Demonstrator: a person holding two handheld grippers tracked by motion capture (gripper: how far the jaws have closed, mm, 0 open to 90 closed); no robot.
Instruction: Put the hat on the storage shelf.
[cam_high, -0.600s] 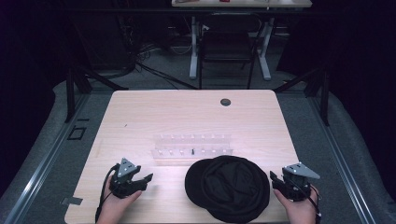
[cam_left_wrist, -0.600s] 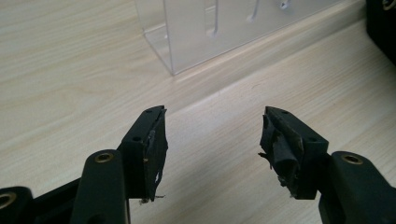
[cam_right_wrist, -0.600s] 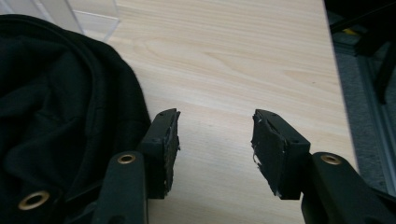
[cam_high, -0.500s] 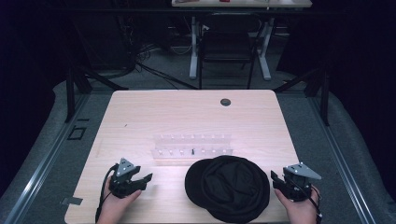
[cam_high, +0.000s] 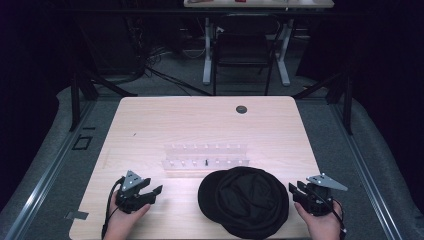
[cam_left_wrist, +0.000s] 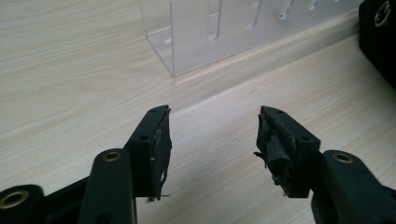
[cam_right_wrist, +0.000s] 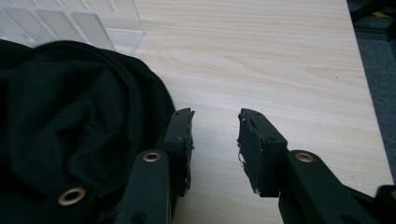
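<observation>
A black cloth cap (cam_high: 245, 200) lies crumpled near the table's front edge, right of centre; it fills the left side of the right gripper view as black cloth (cam_right_wrist: 70, 121). Behind it stands a clear acrylic rack (cam_high: 206, 156) with slots, whose end is the clear rack (cam_left_wrist: 219, 32) in the left gripper view. My left gripper (cam_high: 154, 192) rests low at the front left, open, with bare wood between its jaws (cam_left_wrist: 212, 126). My right gripper (cam_high: 294, 190) sits just right of the cap, open and holding nothing (cam_right_wrist: 215, 122); its left jaw is beside the cloth's edge.
The light wooden table (cam_high: 200, 125) has a small round black grommet (cam_high: 241, 109) near its far edge. The table's right edge (cam_right_wrist: 369, 93) runs close to my right gripper. A chair and desk legs stand on the dark floor beyond the table.
</observation>
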